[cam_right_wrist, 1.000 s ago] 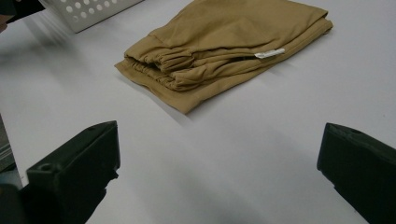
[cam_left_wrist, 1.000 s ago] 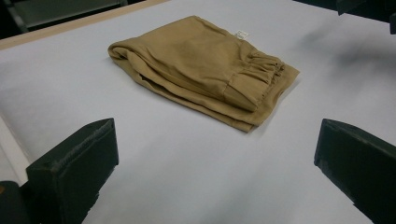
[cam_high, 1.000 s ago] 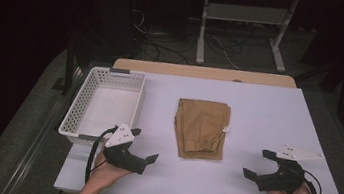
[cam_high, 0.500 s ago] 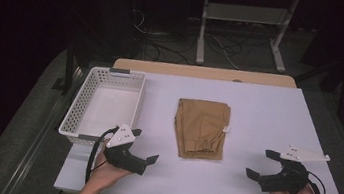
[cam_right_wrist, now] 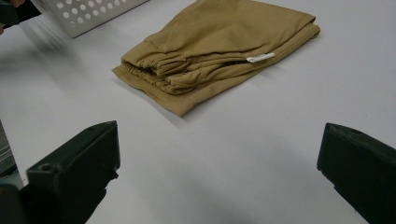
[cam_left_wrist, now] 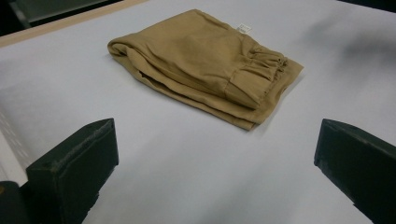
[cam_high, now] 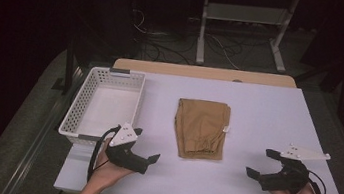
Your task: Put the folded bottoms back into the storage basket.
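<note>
1. High view: folded tan trousers [cam_high: 201, 128] lay near the middle of the white bench [cam_high: 268, 115], well apart from both tools, with a white basket [cam_high: 105, 106] to their left. We saw their long axis running away from the person, elastic waistband at the near end. The left tool [cam_high: 146, 146] and the right tool [cam_high: 258, 163] rested near the front edge, each in a hand, jaws spread wide and holding nothing.

2. Left gripper view: we looked between wide-open jaws at the trousers [cam_left_wrist: 205, 63] lying ahead on the bench, gathered waistband towards the right. We judged the cloth soft, light and limp, likely to sag or unfold if lifted by one layer.

3. Right gripper view: again the jaws stood wide and empty. The trousers [cam_right_wrist: 219, 51] pointed their waistband at this tool, a small white label [cam_right_wrist: 260, 58] on the side. We judged the best hold to be the thick waistband edge, pinching all layers together.
</note>
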A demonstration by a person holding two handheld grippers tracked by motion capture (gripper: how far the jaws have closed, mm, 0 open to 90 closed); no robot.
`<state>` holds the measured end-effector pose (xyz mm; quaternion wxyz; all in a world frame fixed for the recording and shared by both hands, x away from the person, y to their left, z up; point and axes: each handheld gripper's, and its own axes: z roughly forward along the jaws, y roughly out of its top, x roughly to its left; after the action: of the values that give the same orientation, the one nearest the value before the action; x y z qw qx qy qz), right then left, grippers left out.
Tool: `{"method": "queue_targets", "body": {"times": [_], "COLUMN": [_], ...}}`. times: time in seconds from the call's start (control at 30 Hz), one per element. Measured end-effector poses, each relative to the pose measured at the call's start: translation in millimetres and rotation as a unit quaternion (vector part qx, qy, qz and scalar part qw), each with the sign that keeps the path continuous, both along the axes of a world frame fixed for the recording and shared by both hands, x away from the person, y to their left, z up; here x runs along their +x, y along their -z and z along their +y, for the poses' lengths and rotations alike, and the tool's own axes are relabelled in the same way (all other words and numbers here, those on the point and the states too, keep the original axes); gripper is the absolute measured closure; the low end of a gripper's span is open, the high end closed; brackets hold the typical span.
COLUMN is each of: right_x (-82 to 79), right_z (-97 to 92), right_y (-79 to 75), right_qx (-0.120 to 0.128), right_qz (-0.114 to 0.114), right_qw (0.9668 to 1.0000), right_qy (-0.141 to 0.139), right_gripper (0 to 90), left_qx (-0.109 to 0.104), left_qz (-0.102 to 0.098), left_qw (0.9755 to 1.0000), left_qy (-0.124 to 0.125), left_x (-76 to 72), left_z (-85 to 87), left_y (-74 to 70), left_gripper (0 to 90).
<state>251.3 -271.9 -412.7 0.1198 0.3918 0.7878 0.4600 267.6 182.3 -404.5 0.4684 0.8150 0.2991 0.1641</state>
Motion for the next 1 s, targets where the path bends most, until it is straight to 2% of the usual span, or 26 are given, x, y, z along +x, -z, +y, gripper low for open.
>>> {"method": "queue_targets", "body": {"times": [0.17,0.6,1.0], "right_x": [0.9,9.2,17.1], "right_z": [0.4,1.1,5.5], "right_y": [-3.0,-12.4,-20.7], "right_qx": [-0.003,-0.01,-0.012], "right_qz": [0.001,0.011,0.011], "right_qw": [1.0,0.9999,0.9998], "right_qy": [0.001,-0.003,-0.009], "right_gripper": [0.0,0.0,0.0], "left_qx": [0.009,0.023,0.03], "left_qz": [0.004,0.004,0.009], "left_qw": [1.0,0.9997,0.9993], "left_qy": [0.002,0.004,0.021], "left_x": [0.2,6.0,14.9], "left_z": [-1.7,-5.5,-14.2], "left_y": [-0.7,-12.9,-24.2], "left_gripper": [0.7,0.7,0.7]}}
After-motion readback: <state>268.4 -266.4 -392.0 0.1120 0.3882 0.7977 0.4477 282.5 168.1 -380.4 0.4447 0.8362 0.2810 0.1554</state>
